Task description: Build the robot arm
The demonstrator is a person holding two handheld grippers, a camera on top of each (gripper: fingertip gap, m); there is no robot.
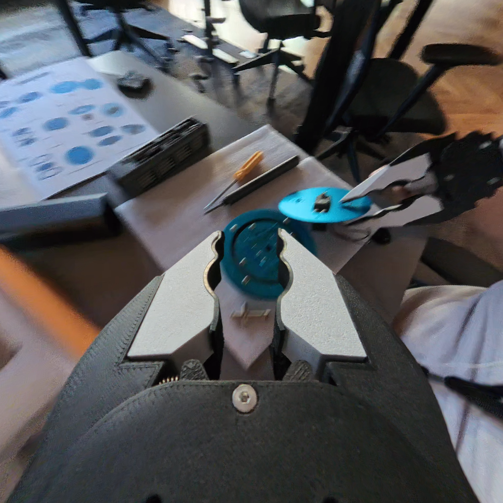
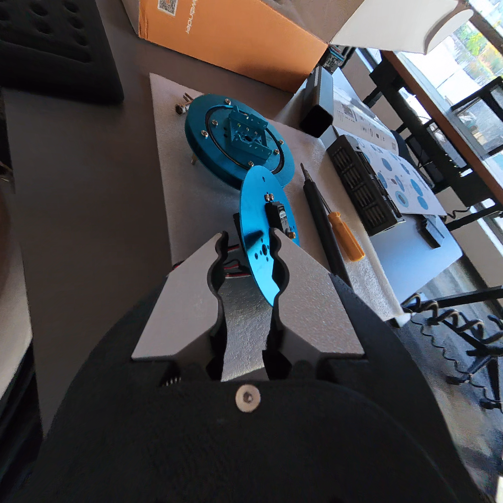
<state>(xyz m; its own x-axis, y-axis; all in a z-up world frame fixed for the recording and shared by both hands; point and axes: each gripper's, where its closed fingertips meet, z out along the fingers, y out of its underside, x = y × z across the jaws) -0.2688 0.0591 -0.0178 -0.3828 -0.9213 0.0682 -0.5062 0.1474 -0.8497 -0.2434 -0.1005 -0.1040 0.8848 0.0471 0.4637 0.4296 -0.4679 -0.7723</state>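
Observation:
A thick round blue base point(image 1: 253, 269) with a square blue bracket on top point(image 2: 239, 141) lies on a white foam mat point(image 2: 179, 196). My left gripper point(image 1: 250, 232) is open and empty, hovering just short of the base, which shows through the gap. My right gripper point(image 2: 249, 233) is shut on a thin blue disc point(image 2: 255, 245) with a small black servo point(image 2: 277, 217) and red-black wires. It holds the disc tilted above the mat, beside the base. In the left wrist view the right gripper point(image 1: 344, 212) pinches the disc point(image 1: 313, 206) at its right rim.
A black screwdriver point(image 2: 321, 217) and an orange-handled one point(image 2: 345, 236) lie right of the disc. Beyond are a black bit case point(image 2: 364, 187), an illustrated sheet point(image 2: 402, 179), a grey box point(image 2: 318, 109) and an orange carton point(image 2: 231, 35). Loose screws point(image 2: 182, 106) lie by the base. Office chairs point(image 1: 381, 95) stand past the table. Some 20 cm of space lies between my two pairs of fingers.

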